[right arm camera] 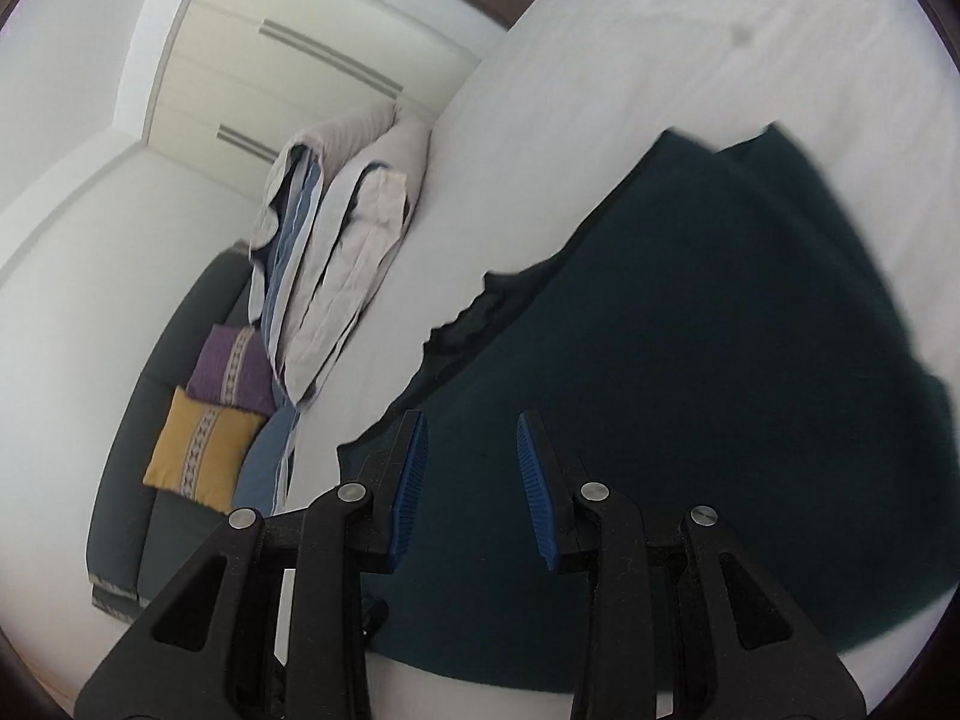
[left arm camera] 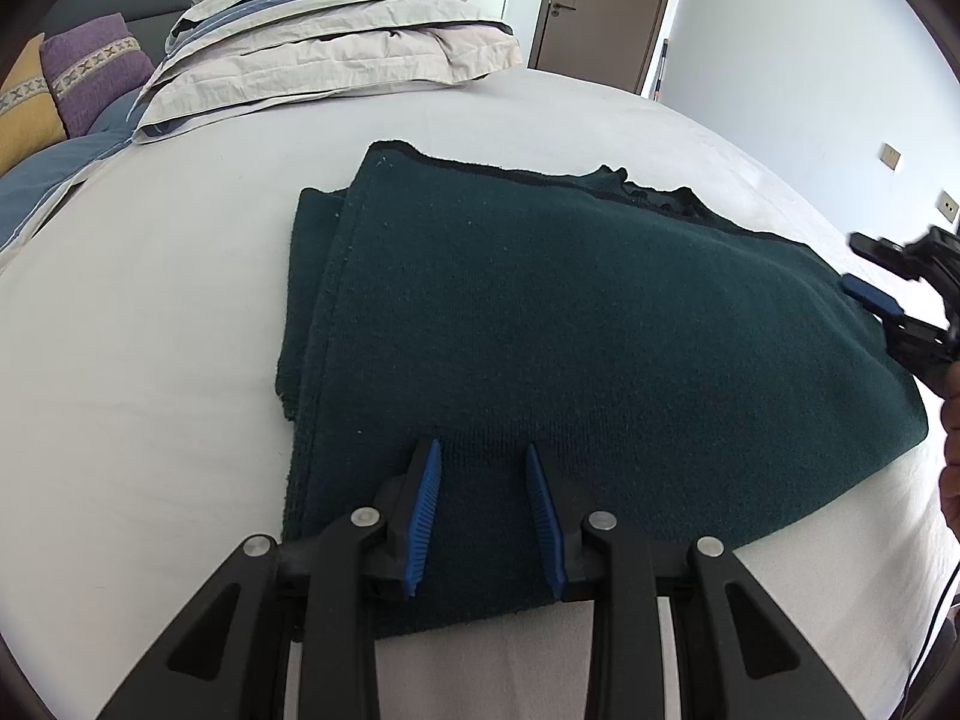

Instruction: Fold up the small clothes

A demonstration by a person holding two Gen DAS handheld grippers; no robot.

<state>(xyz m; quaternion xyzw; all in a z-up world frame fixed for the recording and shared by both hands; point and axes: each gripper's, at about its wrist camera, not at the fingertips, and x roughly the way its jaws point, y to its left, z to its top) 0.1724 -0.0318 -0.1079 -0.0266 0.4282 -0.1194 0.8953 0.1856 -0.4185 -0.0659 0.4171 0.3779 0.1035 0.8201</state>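
Plainly unlabelled green garment [left arm camera: 570,324] under parted left gripper [left arm camera: 483,450]

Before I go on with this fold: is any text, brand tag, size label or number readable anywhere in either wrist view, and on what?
None: no readable text in either view.
Dark green knitted garment on the white bed sheet: no tag or label visible.
Purple cushion and mustard-yellow cushion: woven cross-pattern bands, not letters.
Small wall plates: too small to tell any marking.
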